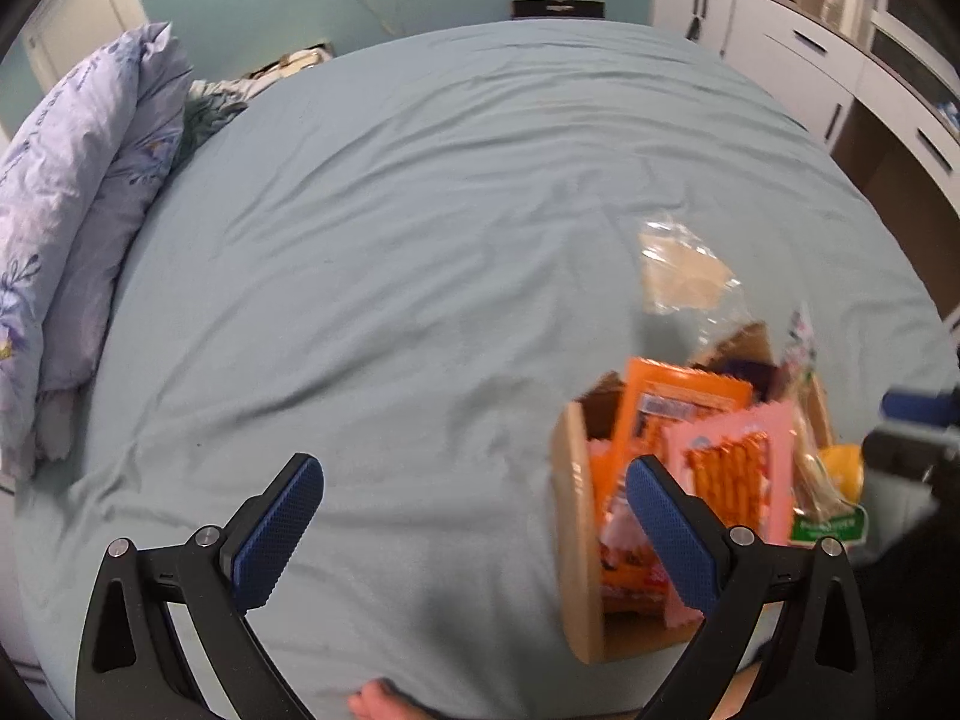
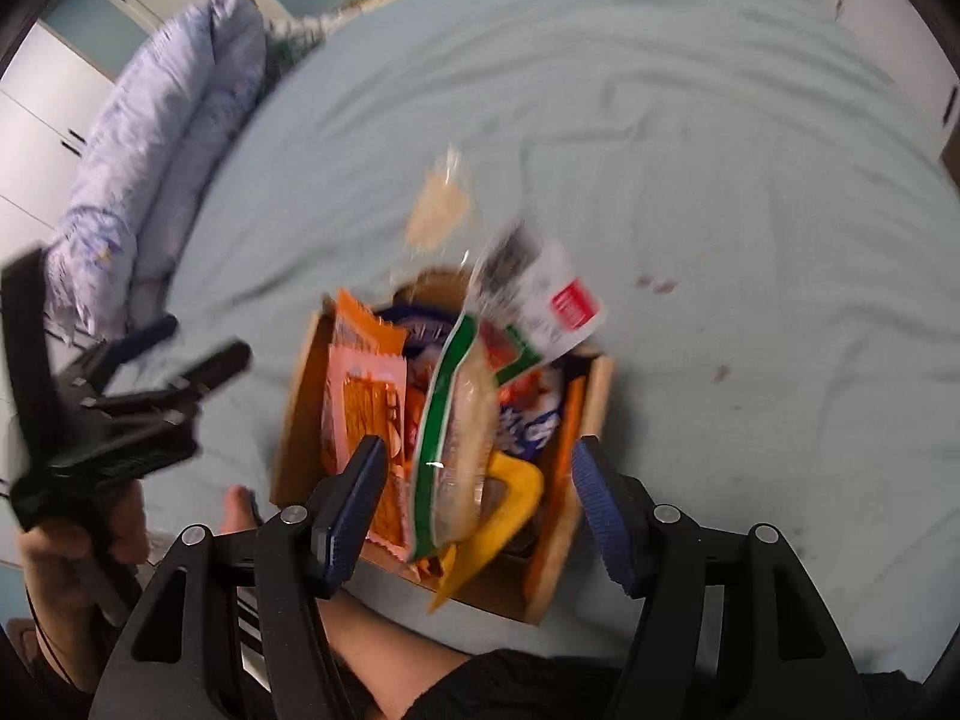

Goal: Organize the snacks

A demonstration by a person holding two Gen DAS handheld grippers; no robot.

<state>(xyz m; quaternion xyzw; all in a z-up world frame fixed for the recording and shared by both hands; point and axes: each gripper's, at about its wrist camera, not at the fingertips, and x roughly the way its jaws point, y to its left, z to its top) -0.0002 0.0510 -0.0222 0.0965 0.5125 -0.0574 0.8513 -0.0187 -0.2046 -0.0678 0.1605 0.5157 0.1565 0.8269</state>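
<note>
Snack box [image 2: 300, 396] is packed with packets and sits near the bed [image 2: 720, 180] edge. Right gripper [image 2: 474, 510] jaws are apart, nothing clamped; left gripper [image 1: 474, 534] jaws are apart, empty.

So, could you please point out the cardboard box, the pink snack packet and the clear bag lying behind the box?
cardboard box [image 1: 573, 540]: left wrist view, near side wall.
pink snack packet [image 1: 729, 468]: left wrist view, printed front.
clear bag [image 1: 681, 273]: left wrist view, beige contents.
</note>
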